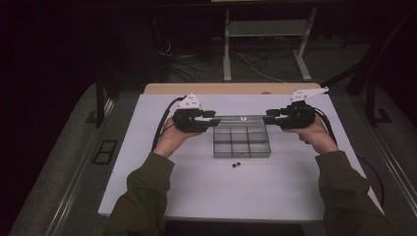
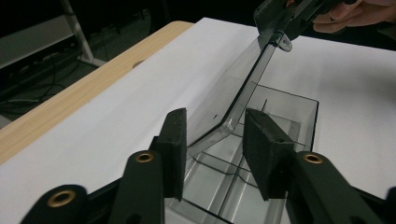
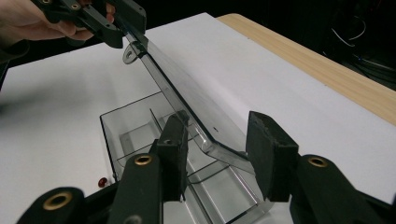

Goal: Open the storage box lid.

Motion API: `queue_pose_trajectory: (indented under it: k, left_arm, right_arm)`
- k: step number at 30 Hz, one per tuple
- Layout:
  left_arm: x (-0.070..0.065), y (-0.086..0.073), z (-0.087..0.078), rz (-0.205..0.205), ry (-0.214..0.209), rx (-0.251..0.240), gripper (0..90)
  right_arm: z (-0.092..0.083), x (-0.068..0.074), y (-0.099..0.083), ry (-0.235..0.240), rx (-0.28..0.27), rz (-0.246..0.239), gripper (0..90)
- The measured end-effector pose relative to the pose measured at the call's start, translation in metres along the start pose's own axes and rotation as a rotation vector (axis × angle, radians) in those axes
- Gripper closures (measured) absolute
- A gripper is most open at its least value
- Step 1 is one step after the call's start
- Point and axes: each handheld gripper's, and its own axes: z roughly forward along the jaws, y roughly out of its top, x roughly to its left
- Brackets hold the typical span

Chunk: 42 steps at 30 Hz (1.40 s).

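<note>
- Left claw: jaws apart, straddling left end of clear smoky plastic lid, raised over compartmented clear plastic box.
- Right claw: jaws apart around lid's right end.
- Box on white surface.

Two forearms in olive-green sleeves are reaching in from the bottom of the high view, angling away from each other toward the middle of the table. The left hand is gripping the left gripper from below, pointing its black jaws toward the right. The right hand is gripping the right gripper, pointing its jaws toward the left, so the two tools are facing each other at about the same height. Black cables are trailing from both grippers. In each gripper view, the two padded jaws are standing partly apart.
</note>
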Motion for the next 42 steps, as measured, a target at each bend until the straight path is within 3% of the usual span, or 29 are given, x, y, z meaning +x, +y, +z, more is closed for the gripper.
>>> queue_pose_trajectory:
  k: [6,10,22,32,42]
  left_arm:
    - [0.005,0.001,0.002,0.024,0.005,-0.020,69.7]
    - [0.009,0.001,0.004,0.014,0.010,-0.045,72.0]
    - [0.022,0.014,0.014,0.031,0.029,-0.043,72.3]
    - [0.033,0.017,0.018,-0.018,0.033,-0.066,73.6]
    - [0.050,0.027,0.028,-0.020,0.044,-0.036,74.1]
  right_arm:
    - [0.000,-0.003,0.002,-0.006,-0.003,0.002,61.4]
    - [0.001,-0.006,0.003,-0.012,-0.014,0.004,64.3]
    - [0.002,-0.018,0.012,-0.034,-0.029,0.011,69.2]
    - [0.003,-0.023,0.018,-0.052,-0.038,0.014,70.2]
    - [0.006,-0.033,0.021,-0.087,-0.051,0.042,70.2]
